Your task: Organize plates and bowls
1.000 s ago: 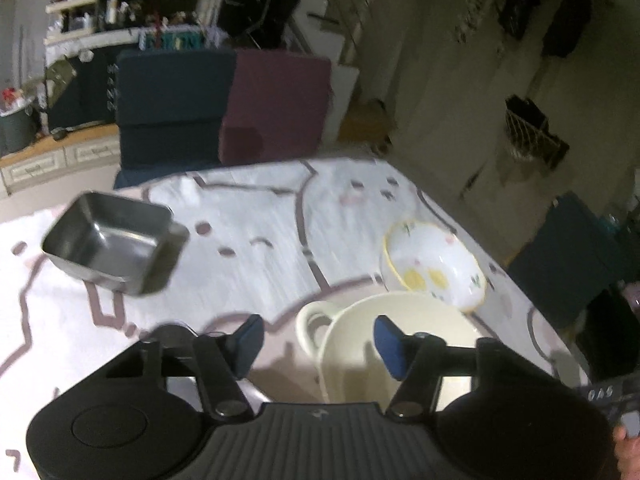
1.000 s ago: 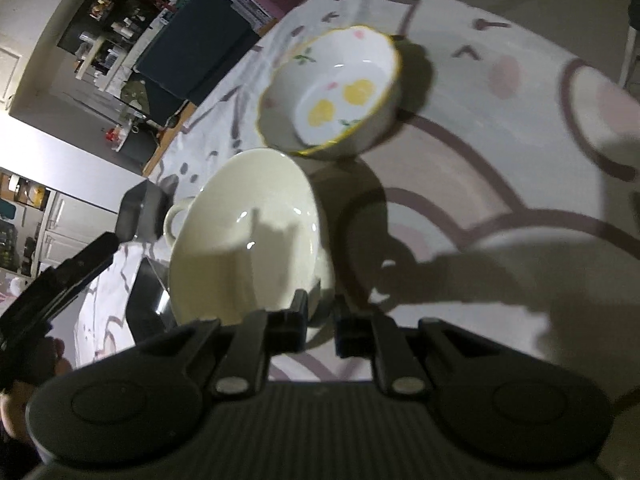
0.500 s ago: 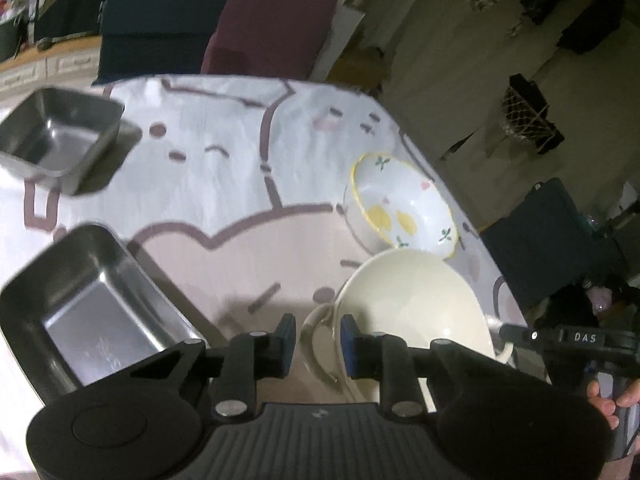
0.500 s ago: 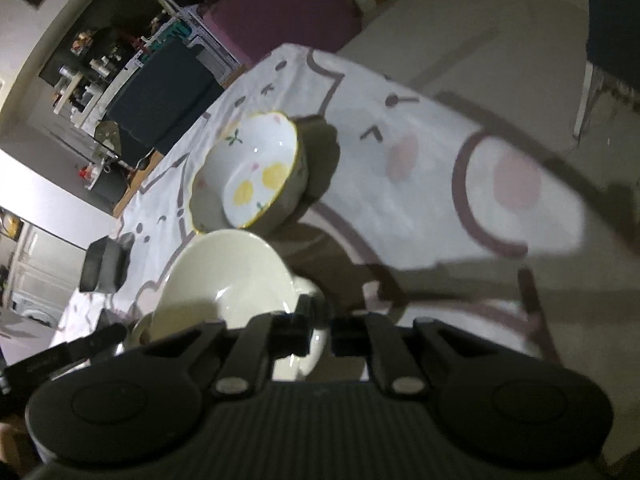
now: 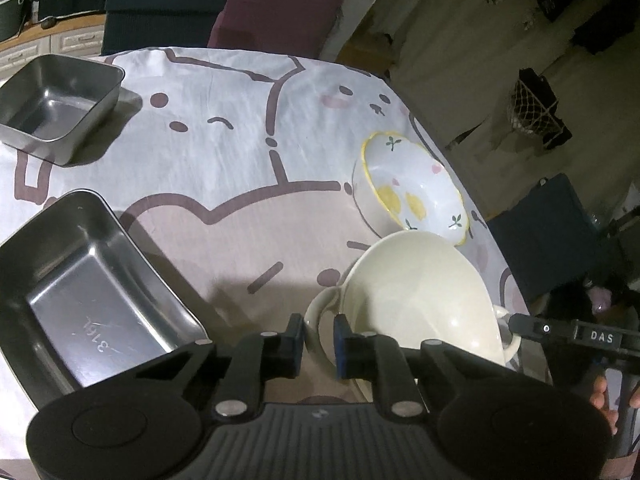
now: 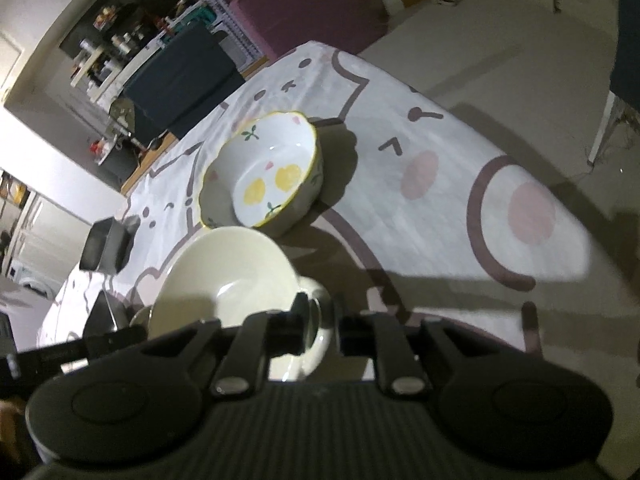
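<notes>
— Left claw point(image 5: 319, 340), tilted steeply down, has just been closing; we see its pads pinching the cream bowl's point(image 5: 420, 292) handle on the worktop point(image 5: 240, 140).

— Right claw point(image 6: 322, 330), angled down, has just been opening; the opposite handle sits between its jaws, grip unclear.

left claw point(image 5: 319, 342) just closed onto cream bowl's point(image 5: 420, 296) handle.

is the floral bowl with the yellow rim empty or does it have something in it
Empty. The floral bowl stands upright on the tablecloth, and both wrist views show only its painted yellow fruit pattern inside.
</notes>
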`<state>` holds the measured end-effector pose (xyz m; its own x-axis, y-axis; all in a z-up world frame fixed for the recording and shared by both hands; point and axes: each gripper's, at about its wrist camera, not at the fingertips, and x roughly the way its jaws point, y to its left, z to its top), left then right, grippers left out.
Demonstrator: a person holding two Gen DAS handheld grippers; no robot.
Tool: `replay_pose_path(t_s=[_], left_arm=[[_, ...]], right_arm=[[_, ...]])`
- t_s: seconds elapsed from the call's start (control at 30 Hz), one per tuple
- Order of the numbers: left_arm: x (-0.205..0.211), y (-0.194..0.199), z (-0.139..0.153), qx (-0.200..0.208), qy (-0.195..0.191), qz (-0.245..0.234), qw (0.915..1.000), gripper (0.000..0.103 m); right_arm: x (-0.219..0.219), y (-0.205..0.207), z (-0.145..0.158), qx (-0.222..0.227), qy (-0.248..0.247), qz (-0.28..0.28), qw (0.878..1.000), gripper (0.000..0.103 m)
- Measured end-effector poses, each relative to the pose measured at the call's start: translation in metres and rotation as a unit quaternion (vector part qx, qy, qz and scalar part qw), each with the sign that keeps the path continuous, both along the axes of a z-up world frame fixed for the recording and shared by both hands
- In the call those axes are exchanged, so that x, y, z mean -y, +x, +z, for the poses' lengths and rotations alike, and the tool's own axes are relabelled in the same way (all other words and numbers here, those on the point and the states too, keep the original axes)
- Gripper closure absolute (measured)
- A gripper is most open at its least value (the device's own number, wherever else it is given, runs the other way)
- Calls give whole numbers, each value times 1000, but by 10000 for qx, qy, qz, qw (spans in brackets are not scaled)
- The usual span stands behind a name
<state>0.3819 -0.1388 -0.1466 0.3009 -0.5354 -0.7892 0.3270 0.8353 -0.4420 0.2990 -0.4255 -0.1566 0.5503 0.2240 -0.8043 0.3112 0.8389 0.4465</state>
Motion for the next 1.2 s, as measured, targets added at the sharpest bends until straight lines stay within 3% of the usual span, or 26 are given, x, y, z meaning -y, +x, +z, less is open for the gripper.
replay_pose_path(t_s=[0.13, 0.17, 0.23, 0.43, 0.6, 0.67, 0.73, 0.8, 0.97, 1.13, 1.2], left_arm=[[1, 2, 0, -32, -5, -2, 10000, 87], [1, 2, 0, -34, 9, -17, 10000, 87], [1, 2, 0, -51, 23, -44, 10000, 87], [0, 4, 0, -125, 11, -76, 9999, 87], [-2, 8, -3, -197, -138, -8, 9997, 86], [-3, 9, -4, -248, -239, -32, 9994, 80], [-3, 9, -5, -318, -389, -105, 9987, 63], [1, 7, -4, -287, -396, -195, 9986, 59], [12, 7, -7, -233, -207, -295, 9991, 63], [16, 8, -14, -225, 38, -287, 9993, 79], [15, 10, -17, -262, 15, -249, 9993, 78]], right_arm=[[-1, 4, 2, 53, 132, 258, 9996, 58], [-2, 5, 2, 49, 130, 304, 9994, 57], [-5, 8, 0, -57, 67, 396, 9992, 59], [-10, 15, -9, -376, -97, 487, 9981, 78], [-6, 16, -13, -427, 41, 398, 9983, 80], [-5, 16, -15, -453, 99, 391, 9982, 80], [-6, 16, -15, -471, 117, 401, 9980, 80], [-8, 16, -14, -476, 55, 461, 9978, 80], [-8, 17, -13, -488, 42, 500, 9975, 80], [-10, 18, -13, -539, -27, 547, 9970, 79], [-12, 18, -13, -545, -50, 561, 9969, 79]])
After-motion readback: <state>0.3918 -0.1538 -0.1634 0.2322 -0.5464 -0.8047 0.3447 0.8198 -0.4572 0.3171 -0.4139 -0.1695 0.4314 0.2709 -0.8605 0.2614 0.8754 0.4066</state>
